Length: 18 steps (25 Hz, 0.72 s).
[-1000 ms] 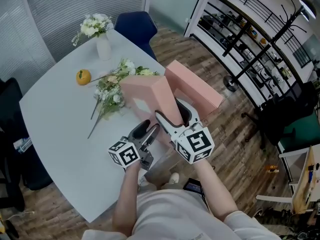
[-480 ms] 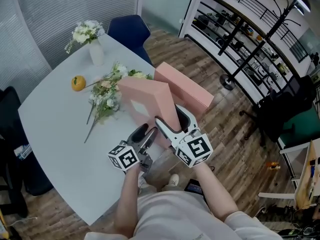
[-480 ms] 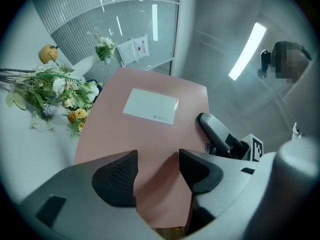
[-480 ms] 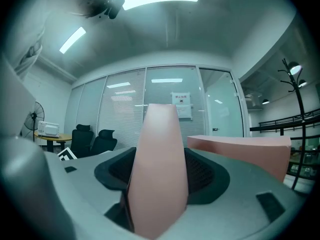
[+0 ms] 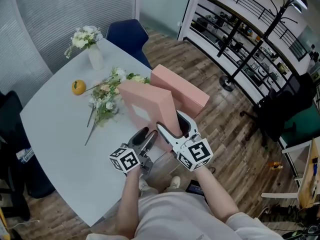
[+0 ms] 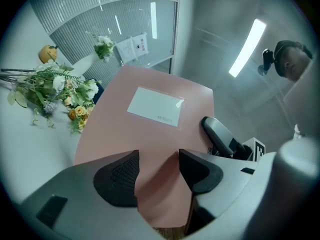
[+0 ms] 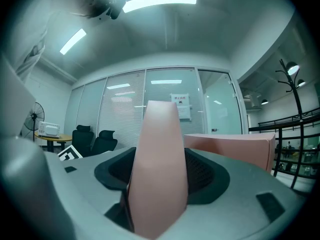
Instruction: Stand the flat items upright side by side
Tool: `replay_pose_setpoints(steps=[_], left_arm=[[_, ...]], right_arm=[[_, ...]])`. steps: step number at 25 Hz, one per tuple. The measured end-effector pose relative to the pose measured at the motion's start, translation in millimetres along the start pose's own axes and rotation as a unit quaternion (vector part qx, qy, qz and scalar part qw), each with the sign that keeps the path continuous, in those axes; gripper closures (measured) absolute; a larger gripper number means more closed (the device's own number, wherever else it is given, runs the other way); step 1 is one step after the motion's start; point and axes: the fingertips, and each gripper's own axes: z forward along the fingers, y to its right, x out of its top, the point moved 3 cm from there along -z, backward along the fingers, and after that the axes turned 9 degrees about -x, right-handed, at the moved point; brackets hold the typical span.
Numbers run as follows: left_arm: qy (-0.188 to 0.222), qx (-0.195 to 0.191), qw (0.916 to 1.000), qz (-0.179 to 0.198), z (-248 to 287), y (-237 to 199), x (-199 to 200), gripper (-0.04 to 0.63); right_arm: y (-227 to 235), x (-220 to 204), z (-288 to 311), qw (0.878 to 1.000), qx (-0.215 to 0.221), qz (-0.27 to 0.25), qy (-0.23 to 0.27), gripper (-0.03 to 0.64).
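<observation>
While clamped from two sides, near pink box [image 5: 147, 106]: raised on edge and tilted, over the near right border of the table [image 5: 55, 134]; not clear whether its lower edge rests on the tabletop.
Label [image 6: 155, 106]: white rectangle on the broad face of that box, turned toward the left gripper.
Left gripper [image 6: 159, 156]: pointing level, jaws set wide and pressed on the lower corner of the near pink box; pink filling the whole gap from pad to pad.
Right gripper [image 7: 160, 159]: pointing level, jaws wide as well, gripping the narrow edge of the same box on its right side.
Second pink box [image 5: 182, 89]: just behind and to the right of the first one, by the right border of the table, top edge level in the right gripper view; touching or apart, not possible to say.
Loose flowers [image 5: 107, 96]: lying flat on the table, just left of the held box.
Orange [image 5: 78, 87]: on the table, beyond the flowers.
Vase [image 5: 95, 59]: white, upright with a small bouquet, near the far border.
Blue chair [image 5: 125, 34]: behind the far side of the table.
</observation>
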Motion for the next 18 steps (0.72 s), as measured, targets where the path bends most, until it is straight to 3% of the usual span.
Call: replay_pose_setpoints(steps=[18], left_arm=[[-0.04,0.014,0.999,-0.014,6.1,-9.8,-23.0,0.35]], right_arm=[[15.4,-62.9,-25.7,0.993,0.001,-0.018,-0.116,0.304]])
